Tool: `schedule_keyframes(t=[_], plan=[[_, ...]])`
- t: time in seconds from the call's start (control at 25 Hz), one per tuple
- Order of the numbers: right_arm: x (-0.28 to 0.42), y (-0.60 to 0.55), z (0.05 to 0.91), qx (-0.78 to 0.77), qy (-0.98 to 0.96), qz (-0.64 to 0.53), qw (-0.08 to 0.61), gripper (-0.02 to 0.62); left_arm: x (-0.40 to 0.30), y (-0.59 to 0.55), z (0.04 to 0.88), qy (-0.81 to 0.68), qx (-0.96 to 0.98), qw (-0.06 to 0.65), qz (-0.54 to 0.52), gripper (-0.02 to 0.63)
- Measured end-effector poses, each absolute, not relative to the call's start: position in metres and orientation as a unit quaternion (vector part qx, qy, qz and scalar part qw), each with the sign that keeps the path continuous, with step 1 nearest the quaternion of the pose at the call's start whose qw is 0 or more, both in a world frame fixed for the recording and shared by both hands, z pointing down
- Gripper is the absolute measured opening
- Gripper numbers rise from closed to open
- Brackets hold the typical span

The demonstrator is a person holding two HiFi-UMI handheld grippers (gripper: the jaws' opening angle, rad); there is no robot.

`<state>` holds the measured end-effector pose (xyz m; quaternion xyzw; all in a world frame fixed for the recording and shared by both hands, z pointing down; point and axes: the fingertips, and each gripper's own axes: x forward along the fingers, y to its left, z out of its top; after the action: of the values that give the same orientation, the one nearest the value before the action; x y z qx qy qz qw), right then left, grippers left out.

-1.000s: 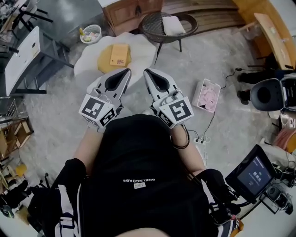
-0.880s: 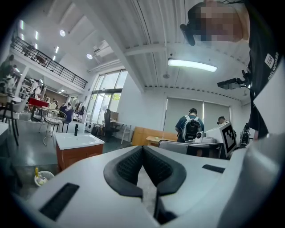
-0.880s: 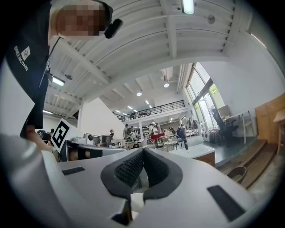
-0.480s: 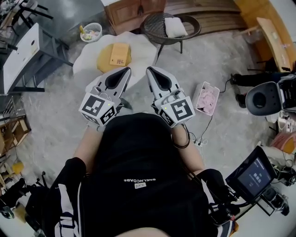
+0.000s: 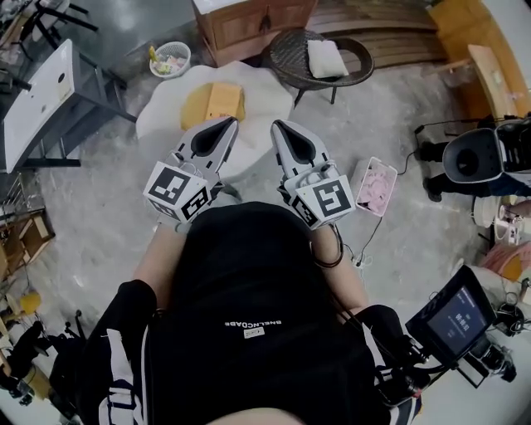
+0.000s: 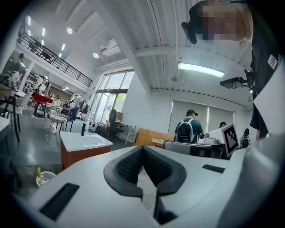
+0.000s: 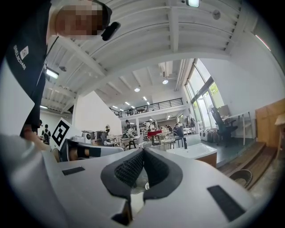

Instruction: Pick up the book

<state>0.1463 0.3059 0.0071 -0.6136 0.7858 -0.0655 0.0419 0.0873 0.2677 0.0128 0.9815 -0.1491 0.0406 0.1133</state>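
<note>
A tan book point(image 5: 225, 101) lies on a yellow mat point(image 5: 197, 108) on a low white table point(image 5: 162, 116) ahead of me in the head view. My left gripper point(image 5: 228, 123) is held level with its tip over the table's near edge, just short of the book, shut with nothing in it. Beside it my right gripper point(image 5: 278, 126) hangs off the table's right edge, also shut and empty. In the left gripper view the left gripper's point(image 6: 142, 147) pads meet at the tip. The right gripper point(image 7: 142, 150) looks the same in its own view. Neither gripper view shows the book.
Beyond the table stand a wicker chair point(image 5: 292, 60) with a white cushion point(image 5: 324, 58), a wooden cabinet point(image 5: 253, 21) and a small white bin point(image 5: 170, 60). A pink box point(image 5: 373, 184) and cables lie on the floor at right. At left stands a grey desk point(image 5: 41, 91).
I have moved forward toward the table with both grippers; the table and book now lie closer under the tips. Both grippers stayed shut.
</note>
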Motion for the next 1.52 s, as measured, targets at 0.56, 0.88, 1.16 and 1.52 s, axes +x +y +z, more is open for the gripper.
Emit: schedule_keyframes(t=[0.56,0.88,1.16,1.52], plan=[[0.097,0.181,0.007,-0.615,0.782,-0.08,0.063,0.023,0.032,0.151,0.007,-0.13,0.985,0.109,0.036,0.014],[0.081,0.142,0.012,-0.617,0.782,-0.077,0.048,0.023,0.015,0.109,0.014,-0.122,0.986,0.109,0.034,0.014],[0.073,0.12,0.018,-0.62,0.778,-0.095,0.037,0.023,-0.008,0.076,0.021,-0.144,0.98,0.135,0.024,0.014],[0.09,0.089,0.033,-0.61,0.778,-0.14,0.057,0.023,-0.02,0.037,0.041,-0.198,0.967,0.151,0.041,0.014]])
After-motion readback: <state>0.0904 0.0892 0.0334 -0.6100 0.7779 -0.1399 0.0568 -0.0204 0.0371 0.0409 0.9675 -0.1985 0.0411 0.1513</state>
